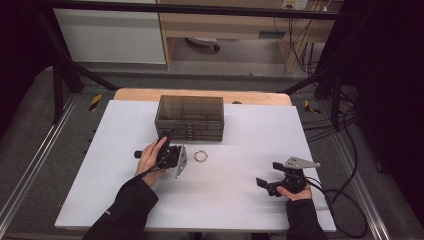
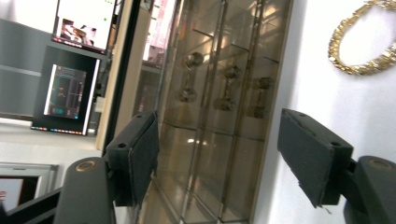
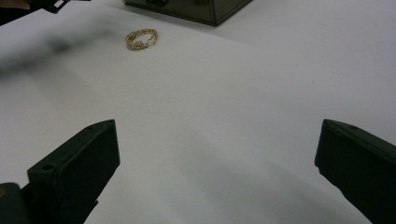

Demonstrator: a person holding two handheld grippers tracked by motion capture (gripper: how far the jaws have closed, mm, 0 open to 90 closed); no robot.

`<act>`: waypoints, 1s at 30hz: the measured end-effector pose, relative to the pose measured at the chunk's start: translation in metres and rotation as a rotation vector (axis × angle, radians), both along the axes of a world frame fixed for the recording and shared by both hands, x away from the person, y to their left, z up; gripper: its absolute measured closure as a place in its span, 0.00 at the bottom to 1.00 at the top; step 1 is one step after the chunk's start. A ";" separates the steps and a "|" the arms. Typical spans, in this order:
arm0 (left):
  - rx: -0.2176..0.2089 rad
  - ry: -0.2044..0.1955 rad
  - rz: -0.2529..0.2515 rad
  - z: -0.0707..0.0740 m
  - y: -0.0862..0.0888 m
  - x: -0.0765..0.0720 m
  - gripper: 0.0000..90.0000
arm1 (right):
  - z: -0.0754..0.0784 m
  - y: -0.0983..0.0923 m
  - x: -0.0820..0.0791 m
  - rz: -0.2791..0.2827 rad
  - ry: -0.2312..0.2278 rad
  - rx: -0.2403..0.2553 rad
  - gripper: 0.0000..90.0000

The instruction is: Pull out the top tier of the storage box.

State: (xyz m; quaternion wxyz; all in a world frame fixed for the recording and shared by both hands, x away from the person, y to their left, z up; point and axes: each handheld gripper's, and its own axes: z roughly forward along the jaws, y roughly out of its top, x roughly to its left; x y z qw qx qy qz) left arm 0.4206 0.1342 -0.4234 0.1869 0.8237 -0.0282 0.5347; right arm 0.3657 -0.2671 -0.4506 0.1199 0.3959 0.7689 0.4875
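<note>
At centre-left of the high view, the left gripper (image 1: 167, 142) pointed at the smoky drawer box (image 1: 190, 118), jaws spread wide and empty. The gold bracelet (image 1: 200, 156) lay just right of it on the white table (image 1: 240, 200). At lower right, well apart, the right gripper (image 1: 266, 185) gaped wide, holding nothing.

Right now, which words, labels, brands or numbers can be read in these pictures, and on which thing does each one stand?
None can be read.
Screens in the left gripper view: content too blurred.
Drawer box: no label visible.
Gold bracelet: no marking visible.
</note>
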 end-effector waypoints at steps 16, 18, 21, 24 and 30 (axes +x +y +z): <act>0.031 -0.086 0.003 -0.007 -0.009 0.009 0.49 | 0.000 0.000 0.000 -0.002 -0.001 0.003 0.01; 0.030 -0.090 0.001 -0.007 -0.010 0.010 0.50 | 0.000 0.000 0.000 -0.002 -0.001 0.003 0.01; 0.042 -0.107 0.007 -0.009 -0.011 0.011 0.54 | 0.000 0.000 0.000 -0.002 -0.001 0.003 0.01; 0.050 -0.125 0.008 -0.010 -0.013 0.012 0.56 | 0.000 0.000 0.000 0.000 -0.001 0.001 0.01; 0.057 -0.148 0.022 -0.013 -0.015 0.016 0.61 | 0.000 0.000 0.000 -0.001 -0.001 0.004 0.01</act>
